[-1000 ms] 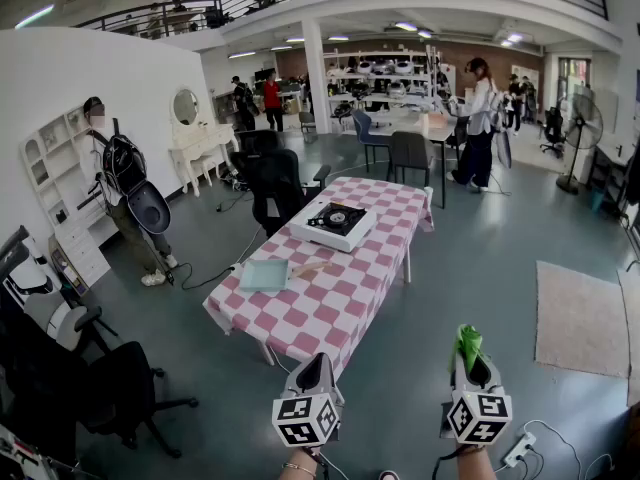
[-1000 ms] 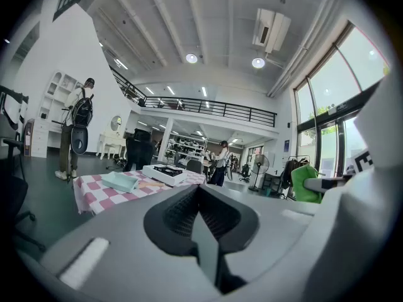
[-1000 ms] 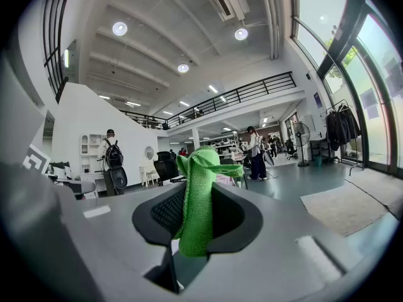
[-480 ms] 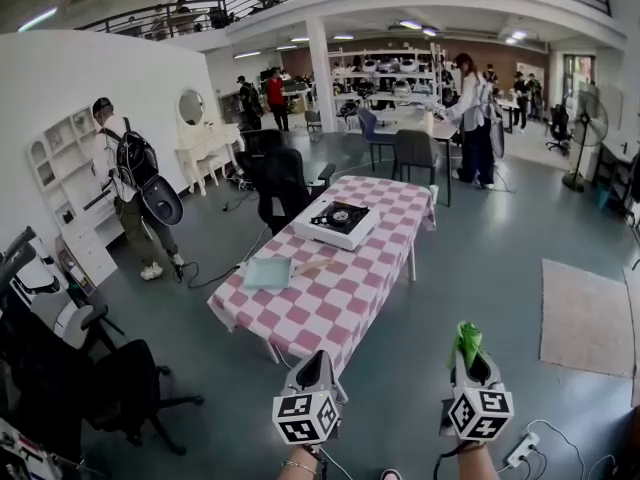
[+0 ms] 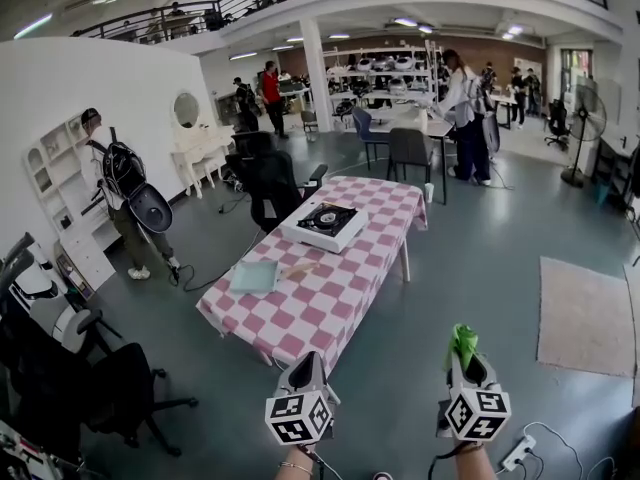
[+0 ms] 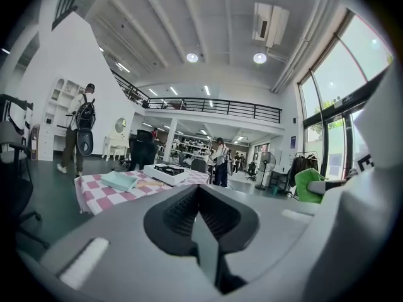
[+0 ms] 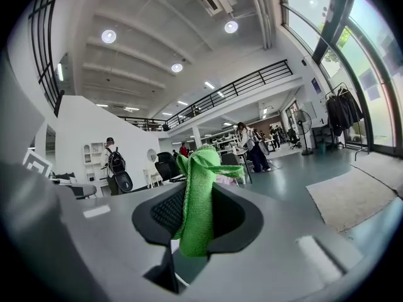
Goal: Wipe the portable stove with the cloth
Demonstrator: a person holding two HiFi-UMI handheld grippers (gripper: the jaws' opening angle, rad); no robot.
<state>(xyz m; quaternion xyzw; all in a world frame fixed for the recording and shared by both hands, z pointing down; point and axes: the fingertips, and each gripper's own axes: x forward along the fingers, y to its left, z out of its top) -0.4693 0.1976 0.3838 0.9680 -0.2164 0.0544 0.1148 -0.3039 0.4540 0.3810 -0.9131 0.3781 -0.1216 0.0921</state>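
Left gripper (image 6: 199,190) jaws pressed together with nothing between them, right gripper (image 5: 464,360) jaws clamped on a green cloth (image 7: 196,200) that sticks up past them, stove (image 5: 326,220) on the checked table (image 5: 320,308) well ahead

Bright ceiling-lit hall, fisheye-warped edges

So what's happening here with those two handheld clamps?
Someone carries two handheld grippers. The right gripper is clamped on a green cloth; the left gripper is shut and empty. The portable stove sits on the checkered table across the floor, out of reach, so no wiping has begun.
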